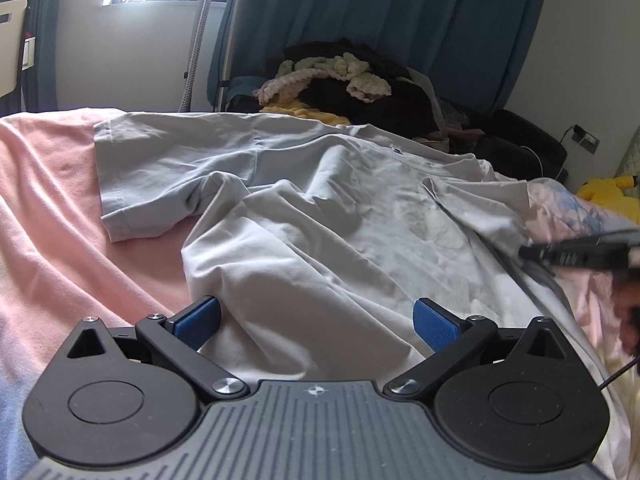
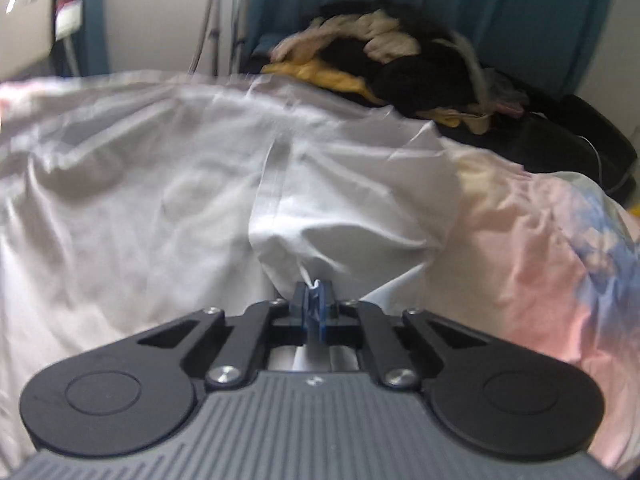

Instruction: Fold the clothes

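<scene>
A pale grey t-shirt [image 1: 320, 208] lies spread and wrinkled on a pink bedsheet [image 1: 52, 208], one sleeve stretched out to the left. My left gripper [image 1: 316, 320] is open, its blue pads on either side of the shirt's near hem without pinching it. My right gripper [image 2: 316, 300] is shut on a bunched fold of the t-shirt [image 2: 320, 236] at the shirt's right side. The right gripper also shows as a dark blurred shape at the right edge of the left wrist view [image 1: 576, 254].
A pile of dark, cream and yellow clothes [image 1: 344, 84] sits beyond the bed's far edge, before blue curtains [image 1: 400, 20]. A floral pink-and-blue cover [image 2: 560, 248] lies to the right. A yellow plush [image 1: 612, 196] is at the far right. A metal stand [image 1: 232, 40] is by the window.
</scene>
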The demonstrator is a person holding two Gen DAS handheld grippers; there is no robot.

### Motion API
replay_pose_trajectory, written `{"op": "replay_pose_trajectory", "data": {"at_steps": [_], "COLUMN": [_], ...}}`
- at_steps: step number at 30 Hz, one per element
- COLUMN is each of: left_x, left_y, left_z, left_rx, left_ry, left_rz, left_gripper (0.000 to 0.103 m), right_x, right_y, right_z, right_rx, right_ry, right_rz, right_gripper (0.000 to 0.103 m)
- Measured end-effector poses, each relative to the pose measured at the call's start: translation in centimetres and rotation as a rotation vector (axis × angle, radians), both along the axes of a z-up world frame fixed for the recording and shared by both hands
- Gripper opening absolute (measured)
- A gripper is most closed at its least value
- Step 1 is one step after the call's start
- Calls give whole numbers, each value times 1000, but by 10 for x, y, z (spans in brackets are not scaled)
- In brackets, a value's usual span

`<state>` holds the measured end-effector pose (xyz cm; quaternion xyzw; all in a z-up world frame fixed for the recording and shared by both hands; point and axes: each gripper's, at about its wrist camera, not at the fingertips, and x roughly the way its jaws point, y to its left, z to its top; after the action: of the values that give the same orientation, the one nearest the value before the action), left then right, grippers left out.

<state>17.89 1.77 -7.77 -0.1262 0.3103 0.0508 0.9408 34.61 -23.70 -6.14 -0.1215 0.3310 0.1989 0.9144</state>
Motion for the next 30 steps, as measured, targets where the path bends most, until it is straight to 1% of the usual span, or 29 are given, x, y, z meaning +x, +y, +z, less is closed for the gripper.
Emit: {"op": "replay_pose_trajectory", "data": {"at_steps": [2,4,5,7,9,10,11,12,13,14,18,20,22,26,28,30], "left_x": [-1,0,0,0,0,0,0,0,-1,-1,-3,-6,-8,-21,-31,-42], "left_y": [-2,-5,-7,-8,-9,-9,-9,-9,-10,-10,-12,-16,-24,-33,-39,-47], "left_z": [-1,-3,-4,-5,-5,-5,-5,-5,-4,-4,-2,0,-1,1,6,9], "left_rx": [7,31,37,39,35,35,34,35,36,38,50,90,167,208,236,248], "left_ry": [2,7,9,9,-1,-5,-10,-14,-17,-20,-37,-41,-30,-57,-84,-97], "left_rz": [-3,-14,-19,-25,-30,-33,-35,-37,-39,-42,-51,-62,-81,-121,-148,-176], "left_gripper": [103,103,103,103,103,103,103,103,103,103,103,103,103,103,103,103], "right_x": [1,5,8,13,19,18,17,12,7,0,-46,-82,-120,-186,-213,-237], "right_y": [-1,3,7,20,32,34,34,32,29,24,-9,-29,-53,-96,-115,-131], "right_z": [12,18,17,6,-8,-13,-16,-14,-11,-6,23,34,38,28,20,15], "right_rx": [80,172,196,192,170,172,181,204,224,243,337,391,450,556,649,769], "right_ry": [9,28,44,81,115,125,130,124,116,108,85,53,33,57,68,56], "right_rz": [-33,-58,-64,-69,-76,-87,-96,-104,-113,-126,-232,-296,-367,-501,-549,-582], "right_gripper": [5,5,5,5,12,20,37,42,44,44,45,48,52,52,53,53]}}
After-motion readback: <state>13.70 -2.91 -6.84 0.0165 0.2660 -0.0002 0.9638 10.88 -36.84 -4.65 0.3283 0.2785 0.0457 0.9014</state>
